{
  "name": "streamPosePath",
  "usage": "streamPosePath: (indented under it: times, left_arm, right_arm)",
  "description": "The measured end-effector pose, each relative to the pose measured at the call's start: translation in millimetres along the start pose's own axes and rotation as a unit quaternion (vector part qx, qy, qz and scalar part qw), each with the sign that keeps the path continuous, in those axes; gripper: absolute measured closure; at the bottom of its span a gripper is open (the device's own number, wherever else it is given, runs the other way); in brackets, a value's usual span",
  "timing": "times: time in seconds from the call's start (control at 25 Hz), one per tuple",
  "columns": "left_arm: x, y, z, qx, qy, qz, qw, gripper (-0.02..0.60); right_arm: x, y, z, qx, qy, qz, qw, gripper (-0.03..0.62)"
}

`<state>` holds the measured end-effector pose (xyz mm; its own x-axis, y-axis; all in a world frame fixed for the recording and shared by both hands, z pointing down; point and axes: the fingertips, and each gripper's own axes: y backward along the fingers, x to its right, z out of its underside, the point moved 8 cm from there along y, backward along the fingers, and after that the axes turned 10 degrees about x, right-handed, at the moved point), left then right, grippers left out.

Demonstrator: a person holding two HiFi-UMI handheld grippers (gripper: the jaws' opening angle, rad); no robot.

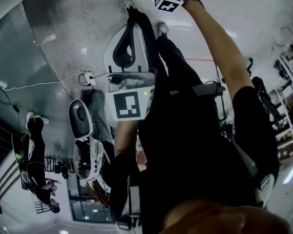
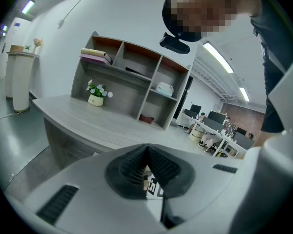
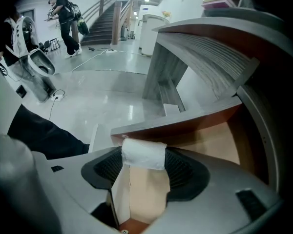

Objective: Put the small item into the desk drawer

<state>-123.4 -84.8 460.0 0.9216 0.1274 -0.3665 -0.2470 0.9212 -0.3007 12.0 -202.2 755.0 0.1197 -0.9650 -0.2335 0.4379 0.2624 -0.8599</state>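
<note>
Grip on the small white item (image 3: pixel 143 152) is firm and even: the right claw (image 3: pixel 144 163) is closed down on it, one pad on each side, with most of the piece standing clear past the tips, probably so it falls free once the pads part. That claw points into the open drawer (image 3: pixel 219 140), whose pale wooden inside shows past and under the item. The item seems to hang over the cavity near the drawer's near rim, not yet resting on anything. The left claw (image 2: pixel 147 172) is closed with nothing in it, ribbed pads meeting, and is held off to the side facing the worktop (image 2: pixel 83 116) with its shelf unit (image 2: pixel 132 79) and potted plant (image 2: pixel 95 92). I take it to be out of the way, since this step needs one claw. What the item is made of I cannot tell; it looks like a soft roll or pad. The drawer's right side is cut off by a dark edge, so its depth is unclear. The head view shows mostly dark clothing and glossy floor, with neither drawer nor item.
</note>
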Motion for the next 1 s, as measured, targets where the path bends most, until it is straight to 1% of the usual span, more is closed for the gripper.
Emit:
streamPosePath:
  times: [0.2,0.68,1.0]
  left_arm:
    - [-1.4,-0.9,-2.4,-0.001,0.000,0.001,1.0000,0.595]
    - [-2.1,2.4,0.8,-0.001,0.005,0.004,1.0000,0.595]
    - [-1.7,2.9,3.1,-0.001,0.008,0.000,1.0000,0.595]
  right_arm:
    - [6.4,3.3,-7.4,0.000,0.014,-0.011,1.000,0.322]
    - [3.4,0.3,-9.8,-0.006,0.035,-0.021,0.999,0.322]
    - [3.9,0.6,-7.2,-0.004,0.032,-0.023,0.999,0.321]
